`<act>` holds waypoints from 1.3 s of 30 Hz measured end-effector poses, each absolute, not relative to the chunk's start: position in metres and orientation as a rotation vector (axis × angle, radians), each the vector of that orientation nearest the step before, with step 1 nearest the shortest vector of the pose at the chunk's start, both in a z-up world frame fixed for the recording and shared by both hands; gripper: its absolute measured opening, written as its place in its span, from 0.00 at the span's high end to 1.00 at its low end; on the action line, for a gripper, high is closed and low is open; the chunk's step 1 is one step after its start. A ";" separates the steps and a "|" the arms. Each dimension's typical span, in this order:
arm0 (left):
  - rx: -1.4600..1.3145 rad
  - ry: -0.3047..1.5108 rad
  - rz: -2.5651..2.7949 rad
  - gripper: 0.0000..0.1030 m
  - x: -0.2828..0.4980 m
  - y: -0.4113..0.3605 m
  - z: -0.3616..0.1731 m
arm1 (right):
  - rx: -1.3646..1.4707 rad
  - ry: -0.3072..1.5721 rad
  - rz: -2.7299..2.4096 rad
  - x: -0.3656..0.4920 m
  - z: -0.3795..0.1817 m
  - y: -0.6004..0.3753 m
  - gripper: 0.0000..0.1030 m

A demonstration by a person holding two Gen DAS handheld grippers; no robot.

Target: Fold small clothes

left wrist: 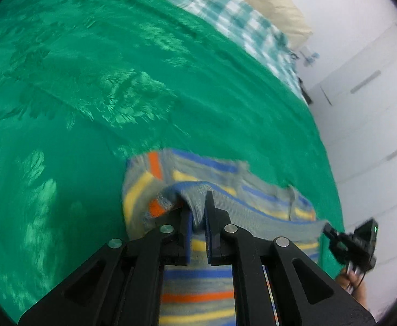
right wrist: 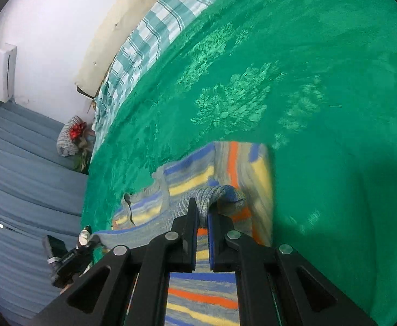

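A small striped garment [left wrist: 214, 174], grey with blue, yellow and orange bands, lies on a green bedspread [left wrist: 90, 81] that covers the bed, near the bed's near edge. Both grippers have lifted one hem of it off the bed.

In the left wrist view the left gripper [left wrist: 197, 214] has its fingers [left wrist: 210, 203] nearly together, pinching a raised fold of the hem; the cloth drapes over the fingertips, so the pads themselves are mostly covered. From there the hem runs taut to the right, where the other gripper's tip meets it beside a person's hand [left wrist: 354, 282], which is cut off by the lens rim.

In the right wrist view the right gripper [right wrist: 202, 212] is likewise closed tight on a bunched fold of the same hem, with only a sliver of cloth showing between the fingers [right wrist: 191, 209]. The left gripper appears small and blurred at the lower left, its tip hard to make out.

The lower part of the garment passes under each gripper body and is hidden there. Motion blur smears the stripes and the leaf pattern of the bedspread. Along the bed's far edge a teal checked sheet [right wrist: 144, 43] shows past the green cover.
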State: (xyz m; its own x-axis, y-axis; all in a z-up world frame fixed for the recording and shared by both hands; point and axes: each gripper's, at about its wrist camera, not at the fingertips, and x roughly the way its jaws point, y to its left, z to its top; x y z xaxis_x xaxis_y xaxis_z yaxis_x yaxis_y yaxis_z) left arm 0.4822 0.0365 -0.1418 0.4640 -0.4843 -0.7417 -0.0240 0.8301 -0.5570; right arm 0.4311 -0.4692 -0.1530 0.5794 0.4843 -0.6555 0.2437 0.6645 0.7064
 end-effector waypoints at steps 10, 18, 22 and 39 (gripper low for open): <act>-0.578 0.963 -0.299 0.32 0.489 0.067 -0.127 | 0.810 0.822 0.045 0.441 -0.133 -0.492 0.56; -0.163 1.020 -0.520 0.32 0.370 0.025 -0.143 | 0.262 0.977 0.388 0.368 -0.105 -0.391 0.57; -0.140 1.100 -0.410 0.42 0.337 0.055 -0.172 | 0.079 1.171 0.320 0.313 -0.165 -0.379 0.65; 0.043 1.071 -0.197 0.14 0.256 0.034 -0.165 | 0.188 1.100 0.165 0.240 -0.167 -0.374 0.64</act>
State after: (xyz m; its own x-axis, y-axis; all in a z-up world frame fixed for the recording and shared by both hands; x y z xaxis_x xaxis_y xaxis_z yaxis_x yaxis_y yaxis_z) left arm 0.2557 0.0340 -0.1649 0.4638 -0.1393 -0.8749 0.1814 0.9816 -0.0601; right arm 0.2399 -0.3741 -0.1675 0.4444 0.2250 -0.8671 -0.0396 0.9719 0.2318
